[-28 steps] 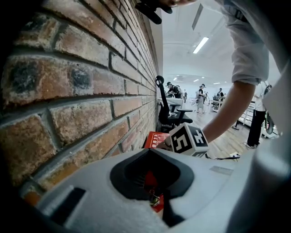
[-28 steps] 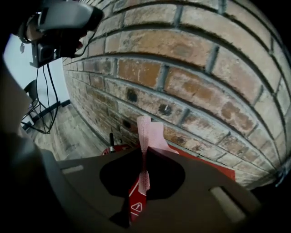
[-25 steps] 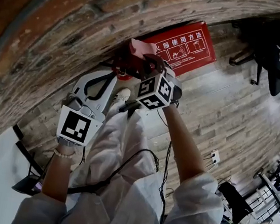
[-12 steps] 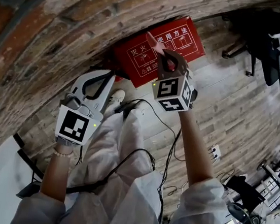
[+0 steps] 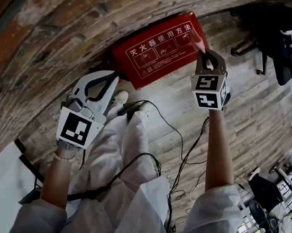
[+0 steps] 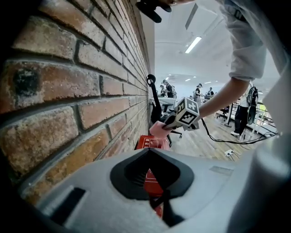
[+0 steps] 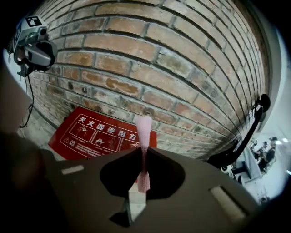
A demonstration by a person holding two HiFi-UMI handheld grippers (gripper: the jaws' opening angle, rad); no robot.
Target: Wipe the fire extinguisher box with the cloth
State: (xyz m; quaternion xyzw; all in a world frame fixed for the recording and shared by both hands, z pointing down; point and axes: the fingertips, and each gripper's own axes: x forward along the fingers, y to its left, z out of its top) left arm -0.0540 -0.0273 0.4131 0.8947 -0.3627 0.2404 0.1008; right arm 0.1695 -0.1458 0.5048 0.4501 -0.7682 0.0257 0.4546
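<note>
Head view: the right tongs (image 5: 202, 47), pinching the pink cloth (image 5: 196, 39), have swept along the red fire extinguisher box (image 5: 152, 50) from its left end to its right corner within the last second. The box sits low against the brick wall (image 5: 43, 46). The left tongs (image 5: 111, 77) hang pressed together and empty beside the wall. One pass looks done; I'd guess more strokes remain.

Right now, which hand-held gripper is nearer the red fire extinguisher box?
Right. The right hand-held gripper, holding the pink cloth, is at the red box's end; the left hand-held gripper hangs short of it.
</note>
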